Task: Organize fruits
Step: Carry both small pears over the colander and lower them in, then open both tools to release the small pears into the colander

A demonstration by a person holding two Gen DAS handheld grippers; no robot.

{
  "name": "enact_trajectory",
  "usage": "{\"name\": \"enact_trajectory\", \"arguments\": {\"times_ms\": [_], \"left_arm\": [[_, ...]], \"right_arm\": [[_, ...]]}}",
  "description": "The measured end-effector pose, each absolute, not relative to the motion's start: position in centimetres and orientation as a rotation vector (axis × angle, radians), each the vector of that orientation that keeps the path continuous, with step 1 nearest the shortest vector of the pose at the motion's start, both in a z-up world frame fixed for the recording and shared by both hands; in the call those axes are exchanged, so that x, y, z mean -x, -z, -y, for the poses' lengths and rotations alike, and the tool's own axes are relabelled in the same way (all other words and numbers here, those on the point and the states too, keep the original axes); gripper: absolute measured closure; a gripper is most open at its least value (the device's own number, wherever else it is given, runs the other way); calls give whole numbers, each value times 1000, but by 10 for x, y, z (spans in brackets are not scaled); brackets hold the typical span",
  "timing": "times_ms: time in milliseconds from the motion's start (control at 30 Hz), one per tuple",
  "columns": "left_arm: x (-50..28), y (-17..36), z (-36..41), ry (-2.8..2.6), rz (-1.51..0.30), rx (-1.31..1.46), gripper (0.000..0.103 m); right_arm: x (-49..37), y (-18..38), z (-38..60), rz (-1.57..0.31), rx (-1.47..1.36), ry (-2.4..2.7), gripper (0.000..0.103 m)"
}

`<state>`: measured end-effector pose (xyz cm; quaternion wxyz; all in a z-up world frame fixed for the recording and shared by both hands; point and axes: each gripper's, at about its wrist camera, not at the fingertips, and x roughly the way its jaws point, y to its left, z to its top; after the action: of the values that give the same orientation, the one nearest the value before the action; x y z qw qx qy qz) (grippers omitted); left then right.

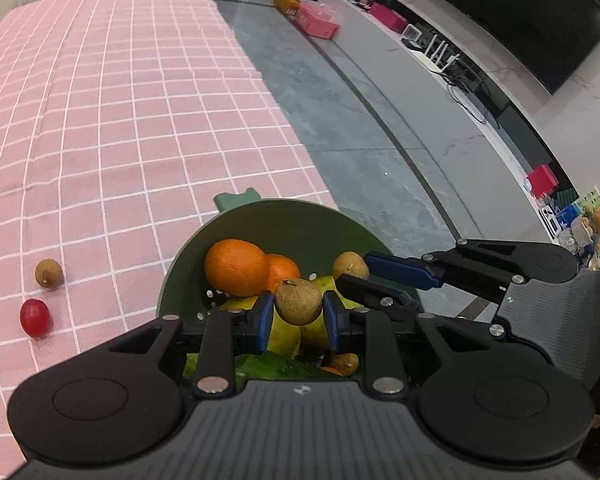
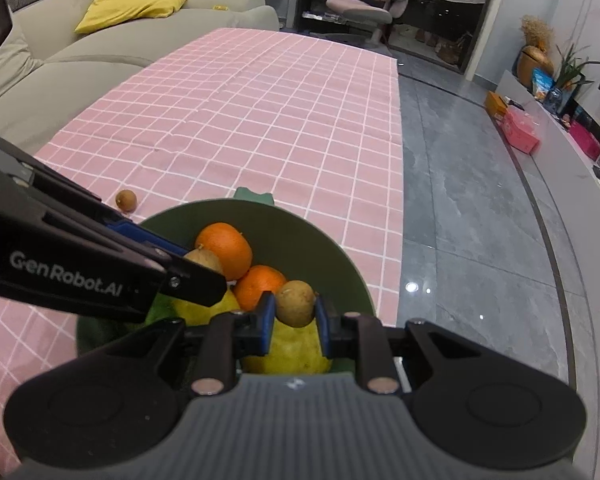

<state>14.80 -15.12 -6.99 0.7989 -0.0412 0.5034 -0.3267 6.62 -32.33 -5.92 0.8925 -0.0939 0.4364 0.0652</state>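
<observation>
Holding one brown longan [image 1: 299,301] clenched in my left hand-held gripper [image 1: 298,316] above the green bowl [image 1: 284,216]; a second longan [image 2: 295,303] clenched in my right hand-held gripper [image 2: 295,318], over the same bowl. In the bowl: two oranges [image 1: 236,266], yellow-green fruit. On the pink checked desk [image 1: 120,120] beside the bowl: one loose longan [image 1: 49,273], one red grape [image 1: 35,317].

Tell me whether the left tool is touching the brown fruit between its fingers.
Touching. The left wrist view shows the left tool with both blue pads pressed against the brown fruit.
</observation>
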Motion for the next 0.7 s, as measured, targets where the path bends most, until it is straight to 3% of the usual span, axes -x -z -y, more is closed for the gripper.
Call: {"name": "enact_trajectory", "arguments": {"times_ms": [700], "left_arm": [[-172, 85, 156, 702, -1139, 148, 73]], "right_arm": [[-96, 93, 333, -958, 163, -159, 85]]}}
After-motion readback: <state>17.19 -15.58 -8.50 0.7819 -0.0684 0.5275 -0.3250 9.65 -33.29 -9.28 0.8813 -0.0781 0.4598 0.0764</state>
